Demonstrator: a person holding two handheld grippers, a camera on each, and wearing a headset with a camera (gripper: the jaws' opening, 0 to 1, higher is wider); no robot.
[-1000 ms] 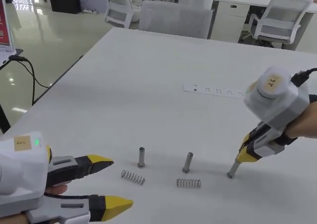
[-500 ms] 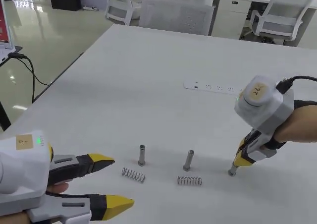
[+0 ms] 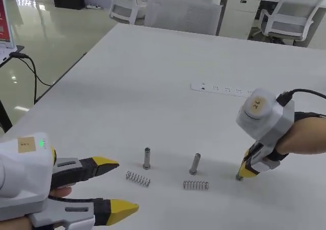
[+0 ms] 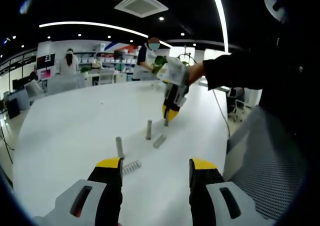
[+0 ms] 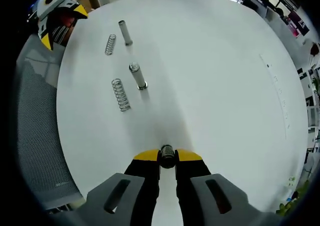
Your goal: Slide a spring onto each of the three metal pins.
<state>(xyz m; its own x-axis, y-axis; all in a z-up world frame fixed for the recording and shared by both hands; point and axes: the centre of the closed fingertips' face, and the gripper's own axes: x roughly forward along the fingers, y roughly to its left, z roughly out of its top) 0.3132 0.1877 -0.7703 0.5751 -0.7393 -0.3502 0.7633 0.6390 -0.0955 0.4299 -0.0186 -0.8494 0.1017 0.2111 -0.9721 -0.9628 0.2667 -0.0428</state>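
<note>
Now the right claw (image 3: 244, 171) is pinching what looks like a spring (image 5: 167, 156), just right of the middle pin (image 3: 195, 164); pressing straight down should seat it. Left claw (image 3: 127, 185) is hanging open, empty.

The left gripper (image 4: 156, 166) gapes wide. Just ahead of one jaw lies a spring (image 4: 131, 167) beside an upright pin (image 4: 119, 147). The right gripper (image 4: 170, 115) is farther ahead.

Grey office chairs (image 3: 183, 13) stand behind the white table (image 3: 153, 77) on a glossy floor (image 3: 46, 36).
</note>
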